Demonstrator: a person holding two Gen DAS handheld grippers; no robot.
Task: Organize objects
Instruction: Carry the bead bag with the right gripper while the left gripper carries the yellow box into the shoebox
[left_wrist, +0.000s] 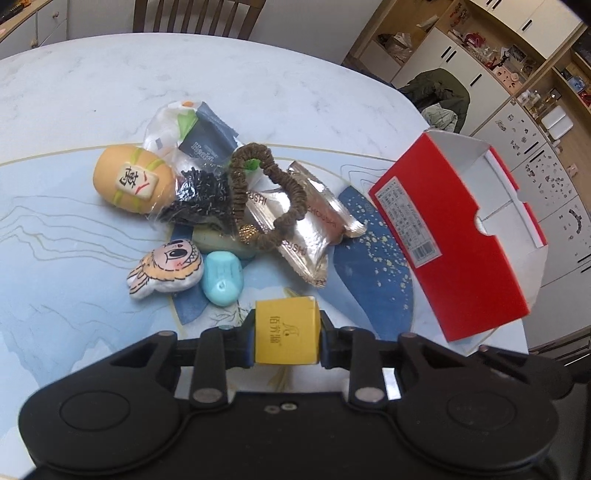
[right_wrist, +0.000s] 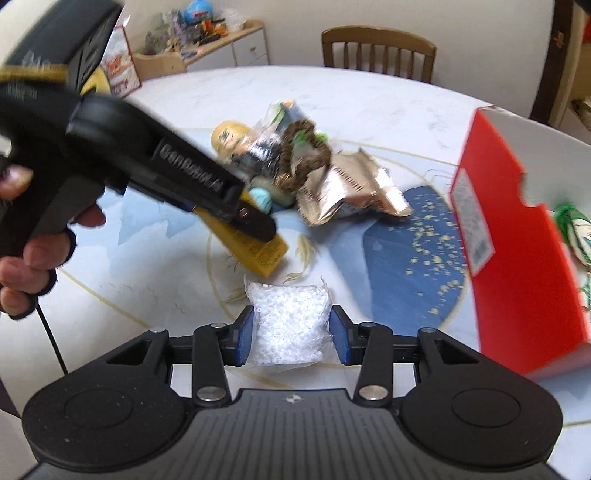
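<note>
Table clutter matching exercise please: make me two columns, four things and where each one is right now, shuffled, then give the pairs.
Things:
1. small yellow cardboard box
2. clear bag of white beads
3. brown fabric scrunchie
4. open red cardboard box

Places:
A. at the table's edge
B. between the right gripper's fingers
C. atop the pile of packets
D. clamped in the left gripper

Pairs: 1-D, 2-B, 3-C, 4-A

Bright, even light; right view motion-blurred, both fisheye-bent at edges.
</note>
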